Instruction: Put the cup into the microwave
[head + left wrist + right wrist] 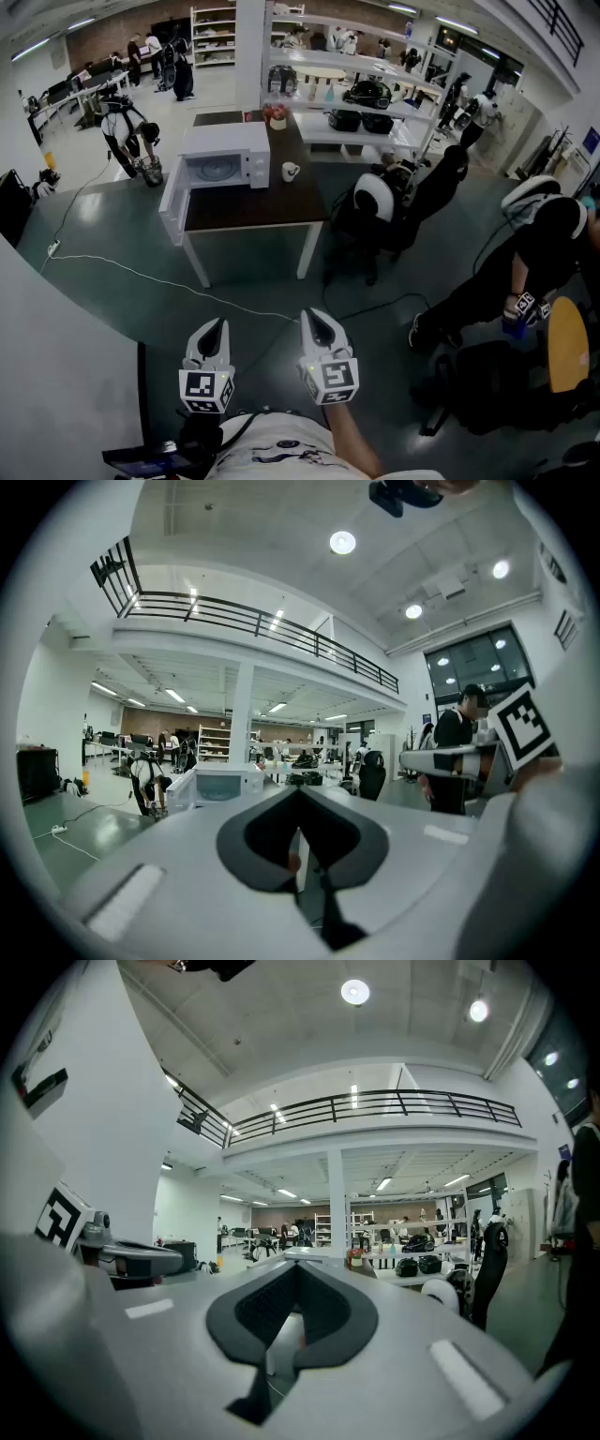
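My left gripper and right gripper are both closed on nothing, well short of the bench where the cup stands just right of the open microwave; I judge it light, stiff, slick, breakable, so pinch one wall at the rim.

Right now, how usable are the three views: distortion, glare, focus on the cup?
Head view: strong fisheye bend at the edges, even light, cup and microwave small but sharp. Left gripper view: round black vignette, ceiling lamps flare, left gripper close and soft. Right gripper view: same vignette and lamp glare, cup too small to make out.
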`<state>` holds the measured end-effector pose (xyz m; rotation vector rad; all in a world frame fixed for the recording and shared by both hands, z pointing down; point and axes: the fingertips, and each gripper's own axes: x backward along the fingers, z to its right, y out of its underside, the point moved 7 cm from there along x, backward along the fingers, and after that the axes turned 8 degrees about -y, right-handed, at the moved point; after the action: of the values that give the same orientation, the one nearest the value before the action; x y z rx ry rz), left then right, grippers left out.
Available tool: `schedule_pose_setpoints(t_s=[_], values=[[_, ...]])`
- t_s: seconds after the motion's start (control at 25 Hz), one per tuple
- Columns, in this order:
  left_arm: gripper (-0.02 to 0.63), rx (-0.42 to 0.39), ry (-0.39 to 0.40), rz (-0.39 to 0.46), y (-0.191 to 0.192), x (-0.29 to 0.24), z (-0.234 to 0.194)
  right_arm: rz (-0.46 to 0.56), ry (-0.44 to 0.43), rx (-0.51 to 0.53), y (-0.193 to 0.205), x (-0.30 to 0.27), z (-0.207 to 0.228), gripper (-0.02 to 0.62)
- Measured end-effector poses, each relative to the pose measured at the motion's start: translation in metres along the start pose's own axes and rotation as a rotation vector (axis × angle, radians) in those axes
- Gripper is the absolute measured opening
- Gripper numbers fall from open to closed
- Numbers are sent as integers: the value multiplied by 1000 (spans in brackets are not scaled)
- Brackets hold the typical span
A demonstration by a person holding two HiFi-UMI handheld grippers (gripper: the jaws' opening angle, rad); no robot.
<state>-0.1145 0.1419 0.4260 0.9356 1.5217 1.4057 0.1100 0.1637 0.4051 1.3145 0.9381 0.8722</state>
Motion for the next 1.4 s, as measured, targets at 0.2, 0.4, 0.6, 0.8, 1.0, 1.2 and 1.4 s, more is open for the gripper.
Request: schedule_pose_setpoints(t_s=[0.2,0.4,0.6,0.8,1.0,1.2,1.4], values=[[-2,4,-5,3,-4,-1,3,-5,-6,4,-2,3,2,-2],[-2,4,-4,-6,-2,-1,9,-15,-8,2,2,8,6,-2],[-2,2,-6,-9,-2,-4,18,-10,-27,-15,3,12,12,0],[-2,3,-5,-19,0,-5,30,-15,-33,-15,7,17,17,0],[-2,14,-11,-60,10,-3,45,-47,-51,-46,16,27,25,0],[-2,12,-15,-97,20,-2,54,-59,-51,-91,24,26,34,0],[-2,15,-11,-117,21,-13,44,-76,-64,-106,26,7,32,2]])
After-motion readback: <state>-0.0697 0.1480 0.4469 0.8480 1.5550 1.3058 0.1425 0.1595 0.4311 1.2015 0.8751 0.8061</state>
